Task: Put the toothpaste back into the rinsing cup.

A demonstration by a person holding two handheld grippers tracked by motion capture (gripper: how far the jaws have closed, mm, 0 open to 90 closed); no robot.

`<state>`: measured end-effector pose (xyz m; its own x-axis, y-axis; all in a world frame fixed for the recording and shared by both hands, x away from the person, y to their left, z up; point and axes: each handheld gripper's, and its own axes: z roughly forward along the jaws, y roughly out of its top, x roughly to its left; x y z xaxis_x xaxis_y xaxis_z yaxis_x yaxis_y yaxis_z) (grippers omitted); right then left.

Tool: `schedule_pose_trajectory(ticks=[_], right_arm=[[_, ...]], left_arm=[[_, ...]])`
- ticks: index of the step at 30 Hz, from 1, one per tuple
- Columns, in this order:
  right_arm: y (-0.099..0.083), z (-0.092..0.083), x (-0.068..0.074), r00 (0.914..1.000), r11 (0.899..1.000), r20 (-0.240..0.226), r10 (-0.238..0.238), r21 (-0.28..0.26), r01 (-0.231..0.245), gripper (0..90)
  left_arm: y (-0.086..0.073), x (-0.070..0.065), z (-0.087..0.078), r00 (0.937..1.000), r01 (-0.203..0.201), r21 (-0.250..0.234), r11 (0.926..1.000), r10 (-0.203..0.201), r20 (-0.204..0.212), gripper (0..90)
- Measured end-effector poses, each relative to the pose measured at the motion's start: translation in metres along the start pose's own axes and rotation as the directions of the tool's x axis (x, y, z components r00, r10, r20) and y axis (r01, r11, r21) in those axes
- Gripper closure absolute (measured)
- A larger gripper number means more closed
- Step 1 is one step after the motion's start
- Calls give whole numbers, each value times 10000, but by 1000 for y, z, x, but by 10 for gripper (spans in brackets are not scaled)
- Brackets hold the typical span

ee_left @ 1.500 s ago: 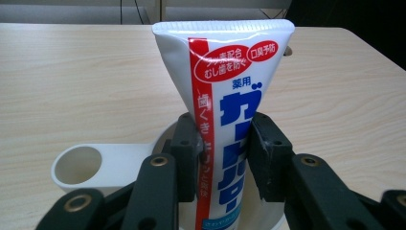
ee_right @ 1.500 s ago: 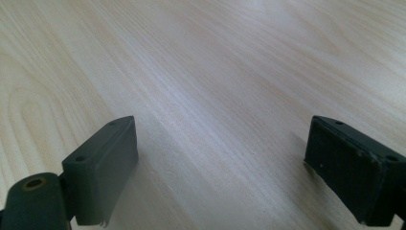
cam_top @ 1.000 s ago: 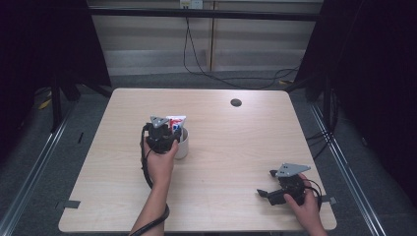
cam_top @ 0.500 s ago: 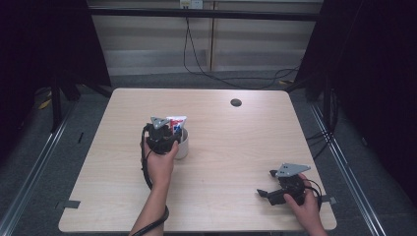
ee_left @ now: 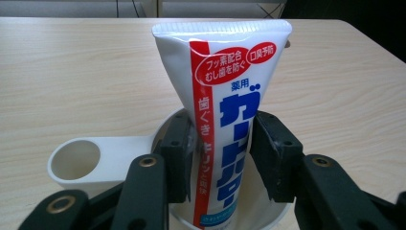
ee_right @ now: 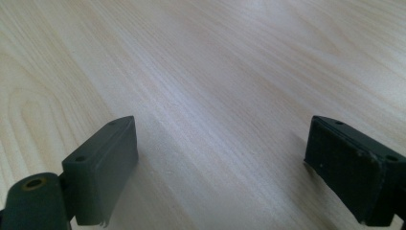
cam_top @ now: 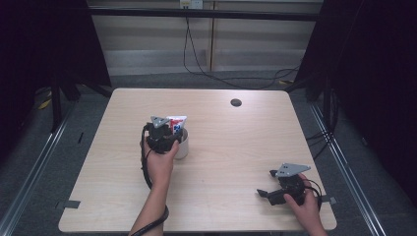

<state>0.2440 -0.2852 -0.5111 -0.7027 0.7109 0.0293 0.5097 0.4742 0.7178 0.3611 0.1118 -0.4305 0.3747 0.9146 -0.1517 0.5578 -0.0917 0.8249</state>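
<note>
High view: a white toothpaste tube (cam_top: 176, 122) stands in a white cup (cam_top: 182, 145) left of centre on the wooden table (cam_top: 236, 142). The left gripper (cam_top: 165, 133) is at the cup. The right gripper (cam_top: 266, 192) rests low near the table's front right corner.

Left gripper view: the tube (ee_left: 225, 120) stands upright, long axis vertical, flat crimped end up, with a red stripe and blue lettering. The jaws are clamped on its sides, above the cup's (ee_left: 103, 158) rim.

Right gripper view: the jaws stand wide apart over bare tabletop (ee_right: 220, 81).
</note>
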Motion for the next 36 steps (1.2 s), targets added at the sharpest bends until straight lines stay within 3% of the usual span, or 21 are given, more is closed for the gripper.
schedule_pose_trajectory(ticks=[36], right_arm=[[0,0,0,10000,10000,2,-12,-3,12,104]], left_arm=[[3,6,-18,9999,120,-241,9996,-121,-37,465]])
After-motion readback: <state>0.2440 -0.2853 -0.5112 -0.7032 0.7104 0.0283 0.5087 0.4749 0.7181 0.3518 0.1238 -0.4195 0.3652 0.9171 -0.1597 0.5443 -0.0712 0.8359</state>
